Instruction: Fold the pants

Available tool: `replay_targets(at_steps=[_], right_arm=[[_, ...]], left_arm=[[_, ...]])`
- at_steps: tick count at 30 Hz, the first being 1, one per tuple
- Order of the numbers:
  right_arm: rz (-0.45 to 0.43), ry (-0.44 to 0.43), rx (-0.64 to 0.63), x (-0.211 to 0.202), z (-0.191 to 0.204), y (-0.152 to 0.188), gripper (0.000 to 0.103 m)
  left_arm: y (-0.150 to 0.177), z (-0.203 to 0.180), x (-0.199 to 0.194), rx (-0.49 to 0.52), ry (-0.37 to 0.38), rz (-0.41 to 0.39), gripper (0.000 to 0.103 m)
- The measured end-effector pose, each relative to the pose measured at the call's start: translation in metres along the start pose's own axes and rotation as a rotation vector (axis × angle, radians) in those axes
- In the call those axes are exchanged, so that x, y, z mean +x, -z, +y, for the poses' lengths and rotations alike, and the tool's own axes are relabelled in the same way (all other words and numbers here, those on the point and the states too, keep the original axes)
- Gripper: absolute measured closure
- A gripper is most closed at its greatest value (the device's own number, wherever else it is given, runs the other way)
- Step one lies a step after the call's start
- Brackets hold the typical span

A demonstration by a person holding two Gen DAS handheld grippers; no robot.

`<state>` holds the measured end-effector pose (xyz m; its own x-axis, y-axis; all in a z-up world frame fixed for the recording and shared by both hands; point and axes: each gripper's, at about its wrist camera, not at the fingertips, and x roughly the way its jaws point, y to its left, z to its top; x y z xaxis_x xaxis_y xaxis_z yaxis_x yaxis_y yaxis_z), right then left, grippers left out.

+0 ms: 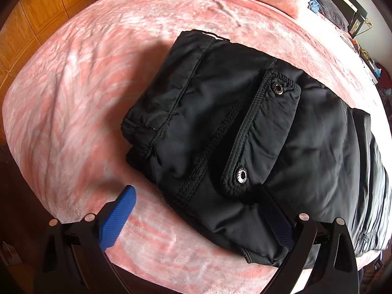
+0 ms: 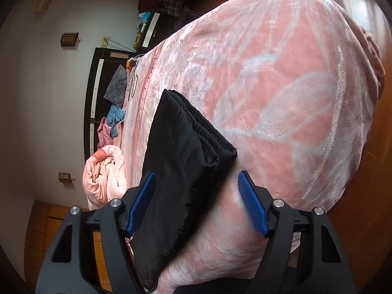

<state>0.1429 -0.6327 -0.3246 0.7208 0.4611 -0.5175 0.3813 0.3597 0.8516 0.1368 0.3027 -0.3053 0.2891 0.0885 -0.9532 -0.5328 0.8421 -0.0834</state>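
Pants: black padded nylon pants (image 1: 245,132), folded into a thick bundle, lie on a pink plush patterned blanket (image 1: 85,98), at the left view's centre toward 3 o'clock.
Pocket flap: two metal snaps (image 1: 278,88), facing up.
Left gripper (image 1: 196,210): blue-padded jaws spread wide, straddling the bundle's near edge.
Right gripper (image 2: 197,198): jaws spread; bundle's corner lies between them, ungripped.

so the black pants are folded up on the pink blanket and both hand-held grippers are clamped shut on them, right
Not quite: neither is clamped. The left wrist view shows the left hand-held gripper open, and the right wrist view shows the right hand-held gripper open, its blue fingers spread apart. The black pants do lie folded on the pink blanket.
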Motion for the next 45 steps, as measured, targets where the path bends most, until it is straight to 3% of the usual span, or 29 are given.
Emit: replay_targets(at_steps=[10, 14, 16, 18, 19, 22, 31, 38, 45], right_arm=[[-0.025, -0.156, 0.031, 0.009, -0.016, -0.007, 0.038], [-0.012, -0.149, -0.015, 0.012, -0.011, -0.008, 0.037], [-0.001, -0.136, -0.036, 0.017, -0.005, -0.010, 0.039], [0.011, -0.120, -0.048, 0.020, -0.001, -0.011, 0.057], [0.020, -0.112, -0.051, 0.022, 0.001, -0.010, 0.072], [0.008, -0.070, -0.084, 0.018, 0.011, -0.006, 0.080], [-0.042, 0.034, -0.247, -0.003, 0.093, 0.006, 0.084], [-0.069, 0.137, -0.424, -0.016, 0.170, 0.037, 0.085], [-0.114, 0.215, -0.542, -0.024, 0.223, 0.070, 0.086]], left_arm=[[-0.002, 0.001, 0.006, -0.043, 0.005, 0.012, 0.003], [-0.002, 0.001, 0.006, -0.039, -0.004, 0.009, 0.003], [-0.001, 0.000, 0.005, -0.040, -0.008, 0.006, 0.003], [-0.001, 0.000, 0.004, -0.044, -0.008, 0.004, 0.003], [-0.001, 0.000, 0.004, -0.047, -0.007, 0.004, 0.003], [-0.001, -0.002, 0.004, -0.052, -0.002, 0.006, 0.003], [-0.007, 0.001, 0.003, -0.057, 0.028, 0.008, 0.004], [-0.004, 0.001, 0.000, -0.027, 0.047, -0.016, 0.004], [-0.002, 0.002, 0.000, -0.005, 0.061, -0.028, 0.004]])
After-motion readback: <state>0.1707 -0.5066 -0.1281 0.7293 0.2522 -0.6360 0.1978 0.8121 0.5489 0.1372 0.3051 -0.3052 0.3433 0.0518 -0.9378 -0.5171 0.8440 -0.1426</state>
